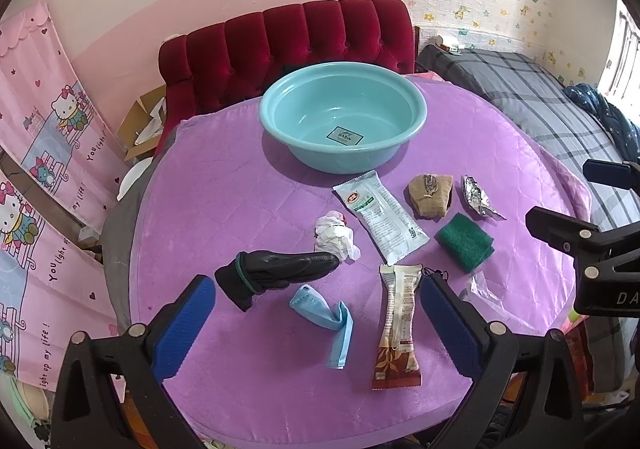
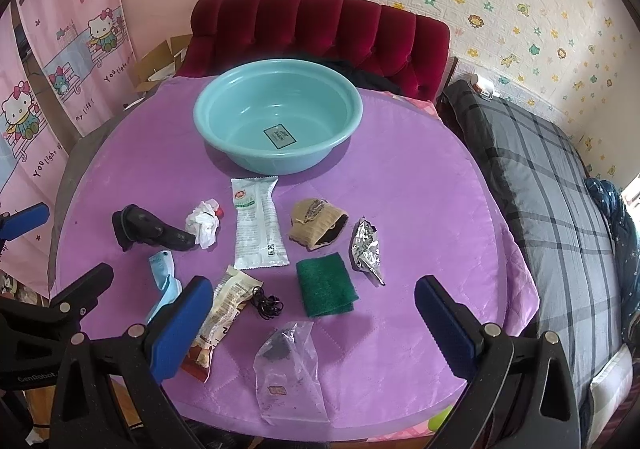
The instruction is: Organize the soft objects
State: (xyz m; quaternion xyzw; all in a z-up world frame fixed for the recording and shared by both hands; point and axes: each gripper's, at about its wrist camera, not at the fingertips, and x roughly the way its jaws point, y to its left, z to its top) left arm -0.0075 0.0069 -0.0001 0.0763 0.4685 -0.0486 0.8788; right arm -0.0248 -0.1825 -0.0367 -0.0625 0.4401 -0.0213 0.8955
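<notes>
A teal basin stands empty at the far side of the round purple table. In front of it lie a black glove, a light blue cloth, a green scouring pad, a tan knitted piece and crumpled white paper. My left gripper hovers open over the blue cloth. My right gripper hovers open above a clear plastic bag, nothing between its fingers.
Also on the table: a white sachet, a brown snack wrapper, crumpled foil and black hair ties. A red tufted chair stands behind the table, a plaid bed to the right.
</notes>
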